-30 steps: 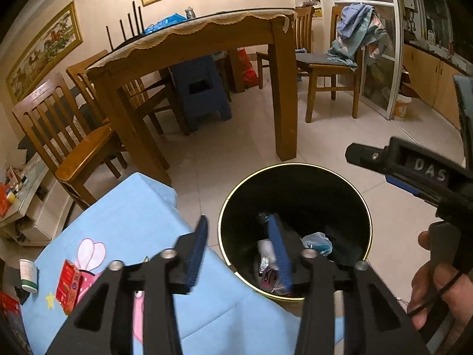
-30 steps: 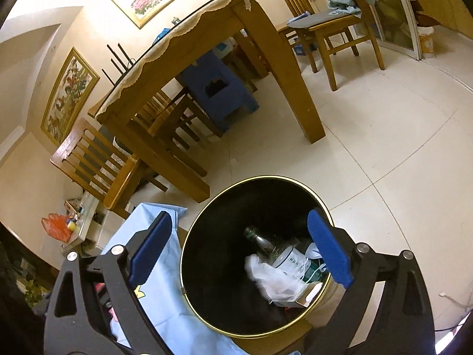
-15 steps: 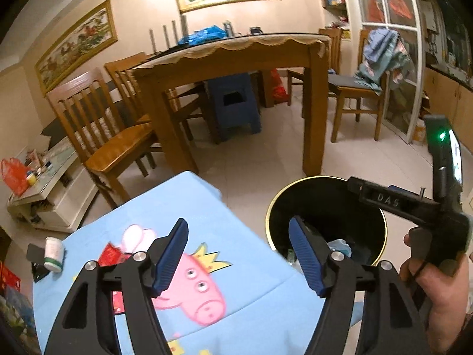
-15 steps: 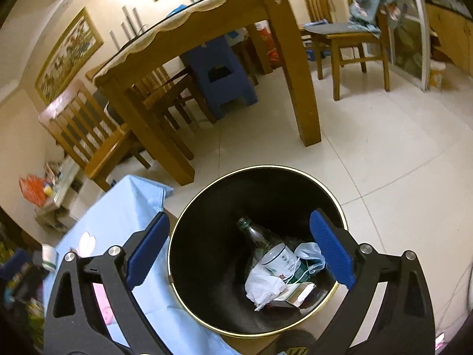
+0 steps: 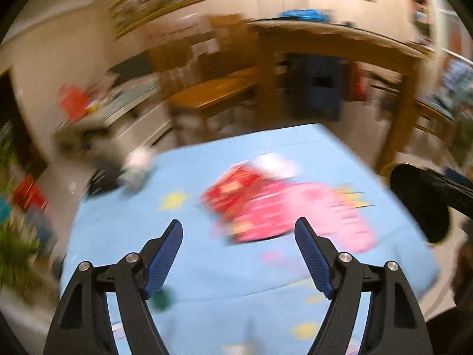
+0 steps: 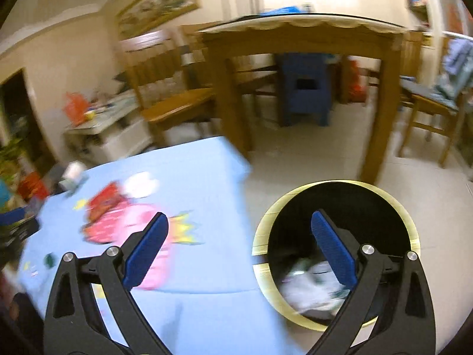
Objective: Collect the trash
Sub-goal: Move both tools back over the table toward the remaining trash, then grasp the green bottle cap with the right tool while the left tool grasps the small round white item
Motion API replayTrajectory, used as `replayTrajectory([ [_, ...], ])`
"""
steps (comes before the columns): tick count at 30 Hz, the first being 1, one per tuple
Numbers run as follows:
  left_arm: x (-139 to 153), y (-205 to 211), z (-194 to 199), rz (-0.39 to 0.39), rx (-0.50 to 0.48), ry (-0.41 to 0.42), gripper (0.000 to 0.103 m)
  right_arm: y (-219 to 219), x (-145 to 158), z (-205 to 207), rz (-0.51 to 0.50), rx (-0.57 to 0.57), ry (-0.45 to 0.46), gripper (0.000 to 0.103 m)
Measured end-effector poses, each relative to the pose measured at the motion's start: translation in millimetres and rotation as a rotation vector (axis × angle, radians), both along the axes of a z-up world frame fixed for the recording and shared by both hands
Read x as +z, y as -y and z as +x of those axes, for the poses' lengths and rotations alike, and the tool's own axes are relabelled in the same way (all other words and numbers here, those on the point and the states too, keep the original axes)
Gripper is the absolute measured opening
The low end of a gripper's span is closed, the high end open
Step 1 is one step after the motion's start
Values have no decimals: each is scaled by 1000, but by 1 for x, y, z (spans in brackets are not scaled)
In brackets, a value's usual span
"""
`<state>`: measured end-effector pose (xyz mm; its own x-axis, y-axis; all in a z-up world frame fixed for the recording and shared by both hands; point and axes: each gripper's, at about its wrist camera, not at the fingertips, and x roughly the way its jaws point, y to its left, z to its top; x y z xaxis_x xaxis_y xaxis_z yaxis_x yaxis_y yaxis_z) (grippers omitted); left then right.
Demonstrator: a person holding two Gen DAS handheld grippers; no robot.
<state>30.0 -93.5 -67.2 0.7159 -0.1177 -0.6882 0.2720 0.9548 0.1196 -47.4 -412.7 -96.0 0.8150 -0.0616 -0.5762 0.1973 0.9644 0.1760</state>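
Note:
Both views are motion-blurred. My left gripper [image 5: 238, 236] is open and empty above a low table with a light blue cartoon cloth [image 5: 207, 266]. A red packet [image 5: 233, 186] lies on the cloth ahead of it, and a white cup [image 5: 136, 168] stands at the far left corner. My right gripper [image 6: 239, 233] is open and empty, between the cloth [image 6: 207, 183] and a black gold-rimmed bin [image 6: 340, 201] holding white trash [image 6: 310, 284]. The red packet [image 6: 103, 201] and cup [image 6: 74, 173] show at the left. The bin's edge [image 5: 414, 195] shows at the right of the left wrist view.
A wooden dining table [image 6: 298, 38] with chairs [image 6: 168, 88] and a blue stool [image 6: 304, 88] stands behind on the tiled floor. A low white shelf with clutter [image 6: 100, 124] is at the left. A small green item [image 5: 161, 300] lies on the cloth near my left fingers.
Both grippers have swung left, away from the bin and towards the blue-cloth table. The red packet is now ahead of my left gripper. Both stay open.

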Motion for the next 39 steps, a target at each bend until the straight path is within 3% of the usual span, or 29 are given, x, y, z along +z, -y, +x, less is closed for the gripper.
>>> replayTrajectory([
  [4, -2, -97, 27, -23, 220, -26, 75, -88, -13, 19, 46, 239, -59, 96],
  [9, 3, -172, 32, -6, 382, 14, 75, -205, -19, 44, 38, 518, -128, 96],
  [12, 0, -196, 26, -5, 417, 22, 75, -269, -19, 60, -6, 644, -165, 95],
  [17, 1, -208, 10, -22, 413, 38, 75, -340, -41, 86, -94, 730, -259, 78],
  [25, 23, -201, -11, -14, 414, 135, 75, -369, -73, 113, -106, 719, -365, 59],
  [30, 35, -198, -18, -32, 397, 167, 75, -385, -78, 99, -242, 748, -356, 56],
  [31, 37, -198, -20, -39, 392, 171, 75, -389, -78, 98, -254, 755, -351, 52],
  [33, 40, -196, -22, -51, 384, 175, 75, -390, -80, 97, -251, 758, -352, 49],
  [36, 42, -197, -25, -71, 374, 174, 76, -389, -78, 96, -249, 764, -351, 34],
  [39, 46, -197, -26, -90, 366, 172, 76, -388, -77, 94, -237, 769, -353, 32],
])
